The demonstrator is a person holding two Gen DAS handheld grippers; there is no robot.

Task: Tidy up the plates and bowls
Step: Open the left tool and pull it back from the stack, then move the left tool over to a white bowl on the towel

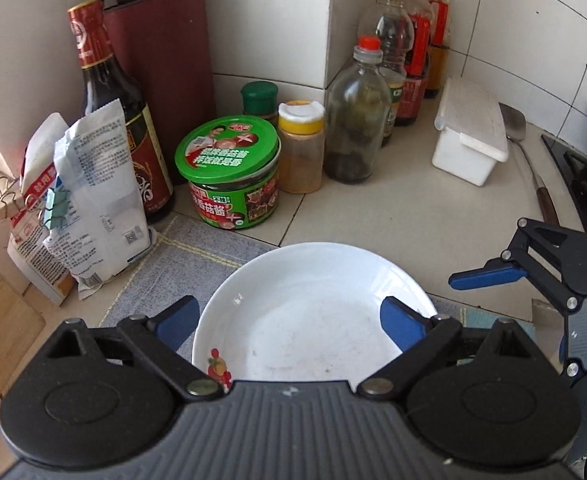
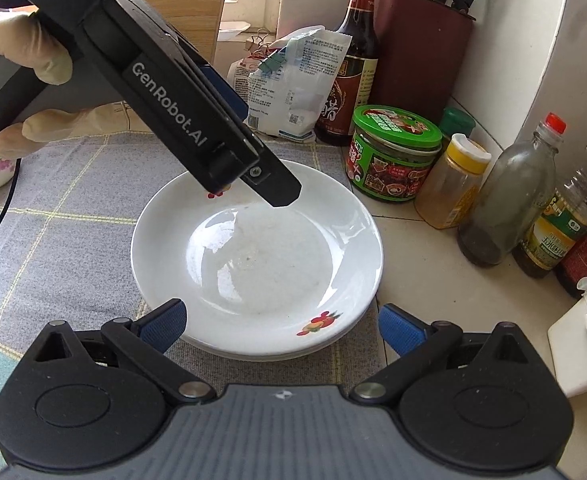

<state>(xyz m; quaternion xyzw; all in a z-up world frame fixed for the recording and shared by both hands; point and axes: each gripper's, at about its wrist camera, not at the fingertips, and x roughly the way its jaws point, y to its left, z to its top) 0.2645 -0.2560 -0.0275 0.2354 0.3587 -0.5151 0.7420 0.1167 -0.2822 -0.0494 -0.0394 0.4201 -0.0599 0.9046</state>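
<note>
Above the white plate (image 2: 253, 256), left tongs (image 1: 285, 320) wide, right tongs (image 2: 281, 328) wide, both empty

Left gripper (image 1: 285, 322): fingers spread wide, nothing between them, angled downward.
Right gripper (image 2: 281, 326): fingers spread wide, nothing held.
Gloved hand (image 2: 21, 76): wraps the left gripper's handle.
</note>
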